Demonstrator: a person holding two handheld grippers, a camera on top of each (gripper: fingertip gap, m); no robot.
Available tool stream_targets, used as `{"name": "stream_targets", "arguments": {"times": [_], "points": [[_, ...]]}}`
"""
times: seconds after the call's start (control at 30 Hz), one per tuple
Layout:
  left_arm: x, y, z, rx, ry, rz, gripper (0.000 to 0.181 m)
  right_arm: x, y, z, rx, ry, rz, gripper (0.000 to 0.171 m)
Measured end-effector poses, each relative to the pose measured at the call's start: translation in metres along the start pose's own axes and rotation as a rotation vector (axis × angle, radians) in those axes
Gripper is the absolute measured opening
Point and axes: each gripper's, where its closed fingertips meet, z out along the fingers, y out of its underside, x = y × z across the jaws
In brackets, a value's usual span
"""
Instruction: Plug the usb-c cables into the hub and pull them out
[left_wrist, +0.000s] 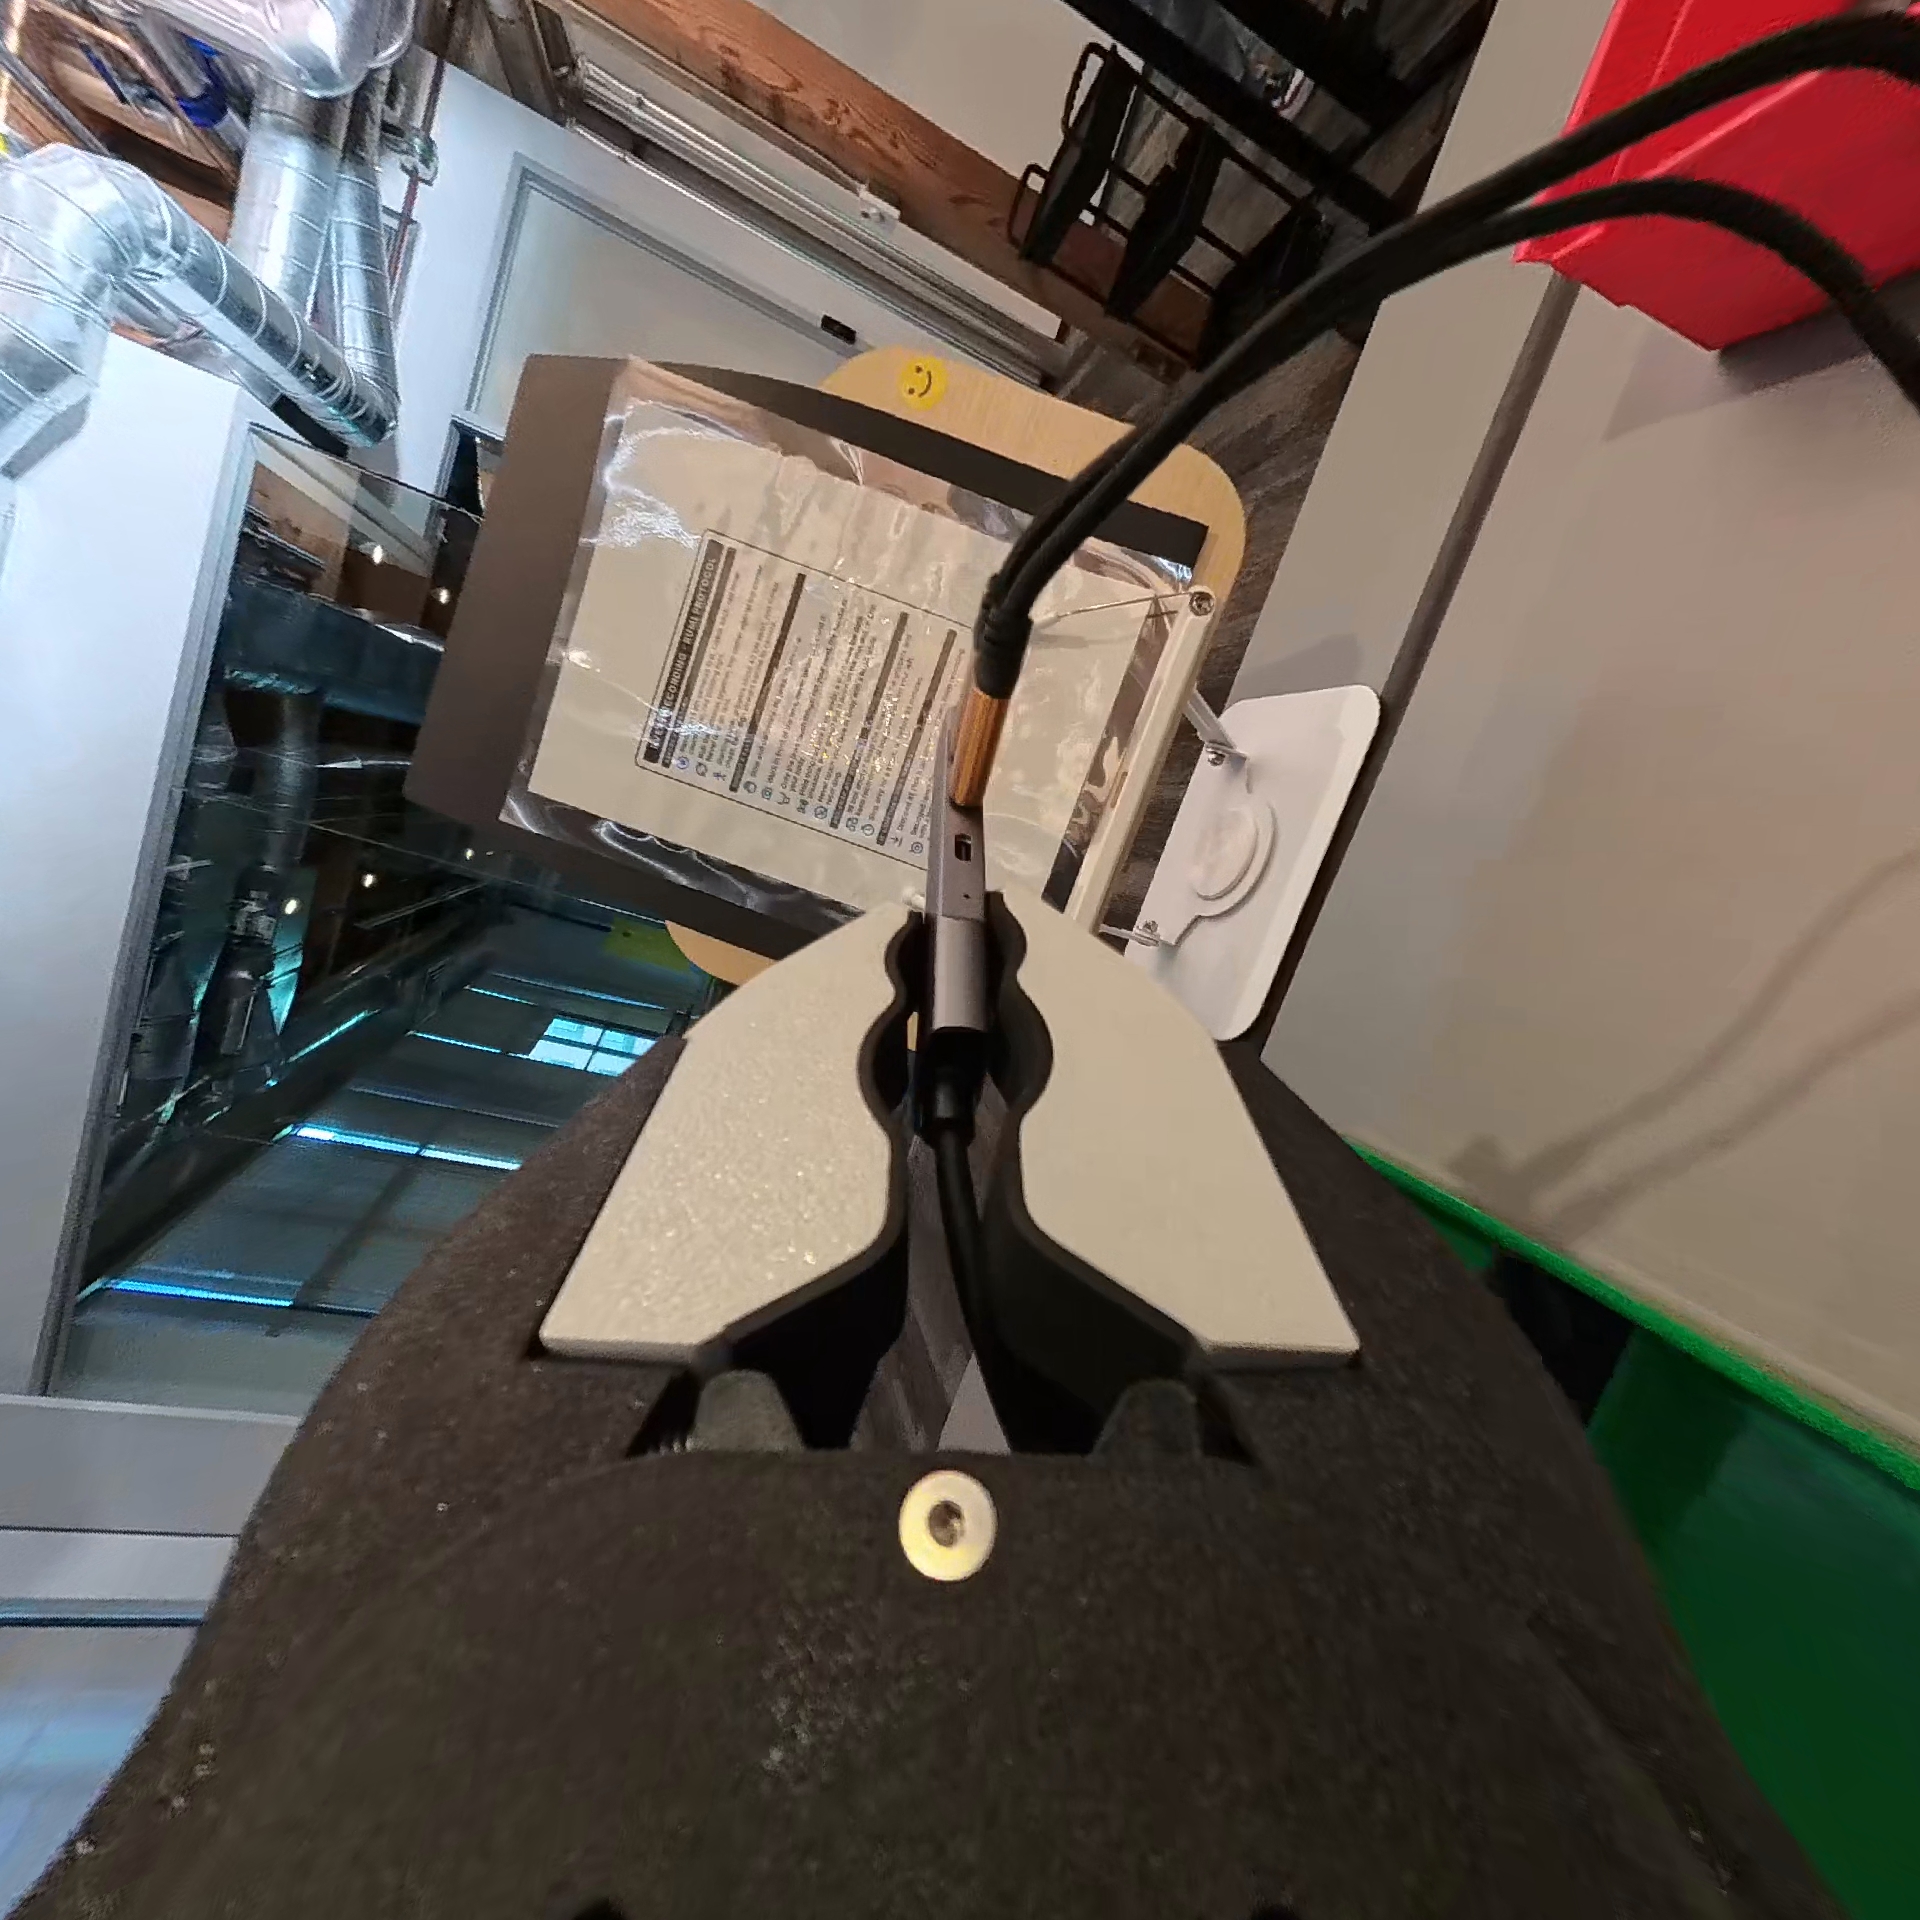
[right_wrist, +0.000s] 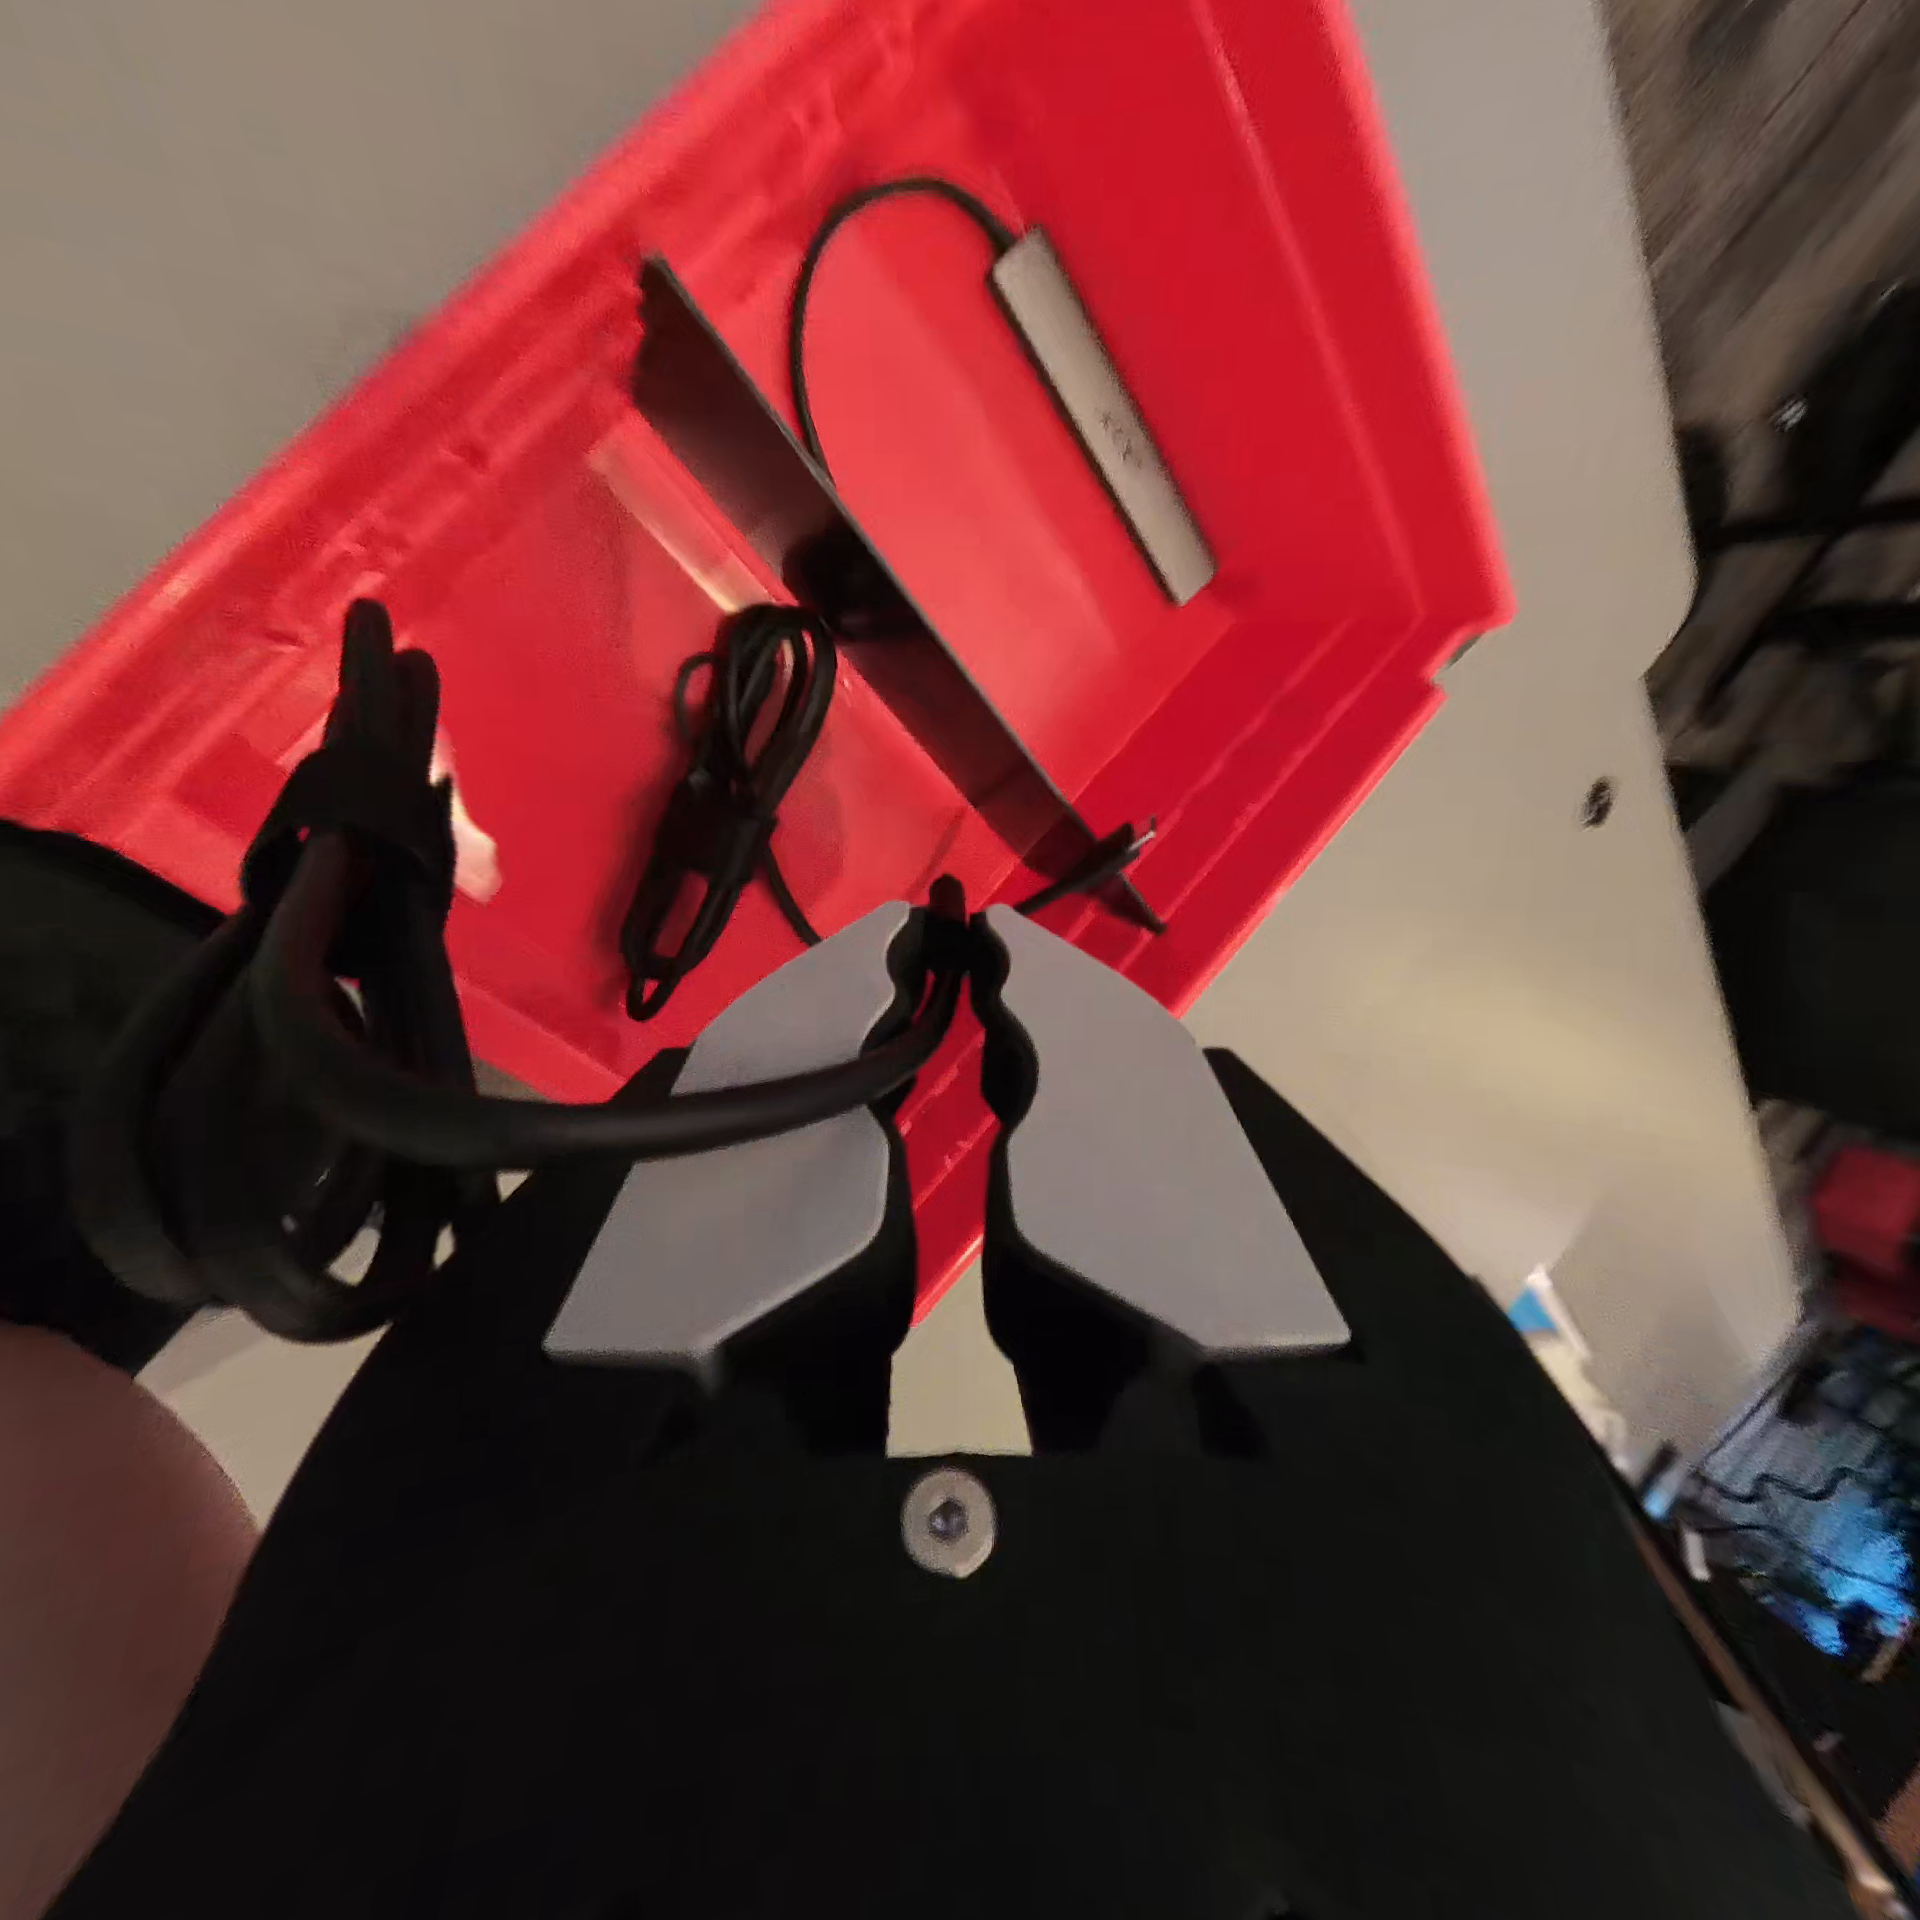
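Observation:
My left gripper (left_wrist: 956, 916) is shut on a slim grey usb hub (left_wrist: 958, 966), seen edge-on and held up in the air. The hub's own black lead (left_wrist: 961, 1174) trails back between the fingers. A black cable (left_wrist: 1195, 384) with a copper-coloured plug (left_wrist: 982, 748) meets the hub's far end; I cannot tell how deep it sits. My right gripper (right_wrist: 951, 925) is shut on a black cable (right_wrist: 665, 1117) that loops left to a tied bundle (right_wrist: 343, 935). It hovers over a red bin (right_wrist: 1351, 312).
The red bin holds a second grey hub (right_wrist: 1101, 416) with its lead, a black divider (right_wrist: 831, 592) and a coiled black cable (right_wrist: 727, 790). In the left wrist view there are a framed sheet on a stand (left_wrist: 810, 665), the red bin's corner (left_wrist: 1714, 208) and a green bin (left_wrist: 1714, 1455). My right fingertips sit around 45 cm from my left ones.

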Motion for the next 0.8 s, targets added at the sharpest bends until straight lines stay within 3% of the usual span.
{"name": "stream_targets", "arguments": {"times": [0.03, 0.33, 0.47, 0.57, 0.73, 0.8], "points": [[0.001, 0.000, 0.001, -0.004, 0.002, 0.004, 0.009, 0.002, 0.005, 0.007, -0.010, -0.022, 0.031, 0.008], [0.013, -0.005, 0.007, -0.018, 0.040, 0.034, 0.010, 0.017, 0.046, 0.046, -0.127, -0.113, 0.260, 0.008], [0.016, -0.005, 0.008, -0.032, 0.049, 0.042, 0.010, 0.038, 0.038, 0.035, -0.024, -0.048, 0.391, 0.008], [0.018, -0.005, 0.010, -0.036, 0.055, 0.047, 0.010, 0.031, 0.038, 0.033, -0.024, -0.074, 0.378, 0.008], [0.025, -0.007, 0.012, -0.039, 0.077, 0.058, 0.010, -0.019, 0.043, 0.053, -0.147, -0.354, 0.320, 0.008], [0.027, -0.009, 0.012, -0.039, 0.086, 0.063, 0.010, -0.025, 0.040, 0.059, -0.155, -0.392, 0.307, 0.008]]}}
